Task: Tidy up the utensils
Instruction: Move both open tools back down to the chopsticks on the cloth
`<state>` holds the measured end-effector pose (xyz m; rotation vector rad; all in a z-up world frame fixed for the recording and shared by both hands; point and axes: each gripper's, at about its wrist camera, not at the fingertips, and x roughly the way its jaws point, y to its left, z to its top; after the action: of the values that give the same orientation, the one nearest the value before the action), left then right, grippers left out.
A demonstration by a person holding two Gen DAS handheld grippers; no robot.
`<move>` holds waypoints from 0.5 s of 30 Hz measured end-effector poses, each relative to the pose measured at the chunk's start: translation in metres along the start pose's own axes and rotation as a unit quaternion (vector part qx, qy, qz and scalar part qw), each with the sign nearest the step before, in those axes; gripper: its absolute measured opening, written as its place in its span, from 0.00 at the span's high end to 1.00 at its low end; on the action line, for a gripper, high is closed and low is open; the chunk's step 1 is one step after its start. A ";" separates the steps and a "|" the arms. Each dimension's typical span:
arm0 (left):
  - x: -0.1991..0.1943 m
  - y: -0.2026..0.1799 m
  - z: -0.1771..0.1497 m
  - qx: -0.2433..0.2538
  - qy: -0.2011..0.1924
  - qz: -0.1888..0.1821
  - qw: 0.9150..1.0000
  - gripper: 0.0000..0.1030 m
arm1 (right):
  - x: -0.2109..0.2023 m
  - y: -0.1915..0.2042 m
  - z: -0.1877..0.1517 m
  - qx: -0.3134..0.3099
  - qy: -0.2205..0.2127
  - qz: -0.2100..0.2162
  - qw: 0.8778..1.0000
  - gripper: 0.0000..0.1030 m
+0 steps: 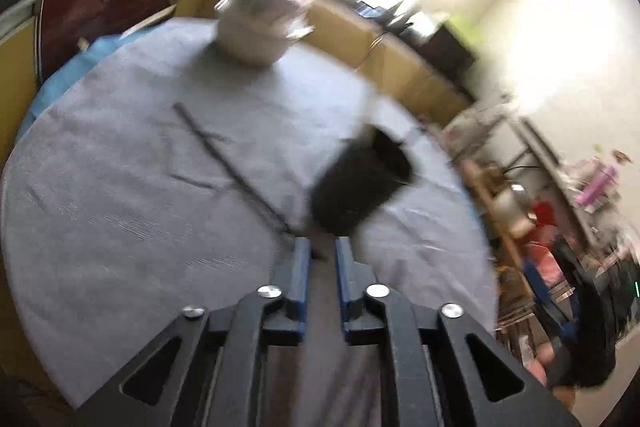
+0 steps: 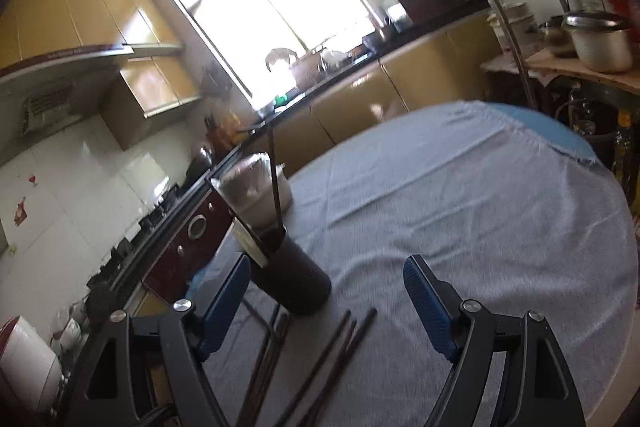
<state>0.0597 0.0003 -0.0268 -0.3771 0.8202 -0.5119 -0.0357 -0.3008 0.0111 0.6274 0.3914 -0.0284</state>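
The holder (image 2: 292, 271) stands on the table (image 2: 480, 207); chopsticks (image 2: 340, 351) lie before it, the pot (image 2: 260, 187) behind it.

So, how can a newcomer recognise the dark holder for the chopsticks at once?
Find the round table under the grey cloth. The dark holder stands upright on it, before the pale lidded pot. It alone is a tall black cylinder with sticks rising from it; the loose chopsticks lie flat.

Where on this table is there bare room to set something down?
The grey cloth is bare to the right of the black cup, out to the table's far edge. It is crowded near the cup: loose chopsticks lie beside it, the white container behind it.
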 end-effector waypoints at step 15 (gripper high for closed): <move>0.004 -0.041 -0.049 -0.002 0.044 -0.118 0.992 0.68 | -0.059 0.036 0.036 0.086 -0.152 0.098 0.980 0.14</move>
<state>0.0126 -0.0411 -0.0392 -0.4609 0.8678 -0.7508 -0.0725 -0.2985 0.0797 0.8176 0.0295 0.0291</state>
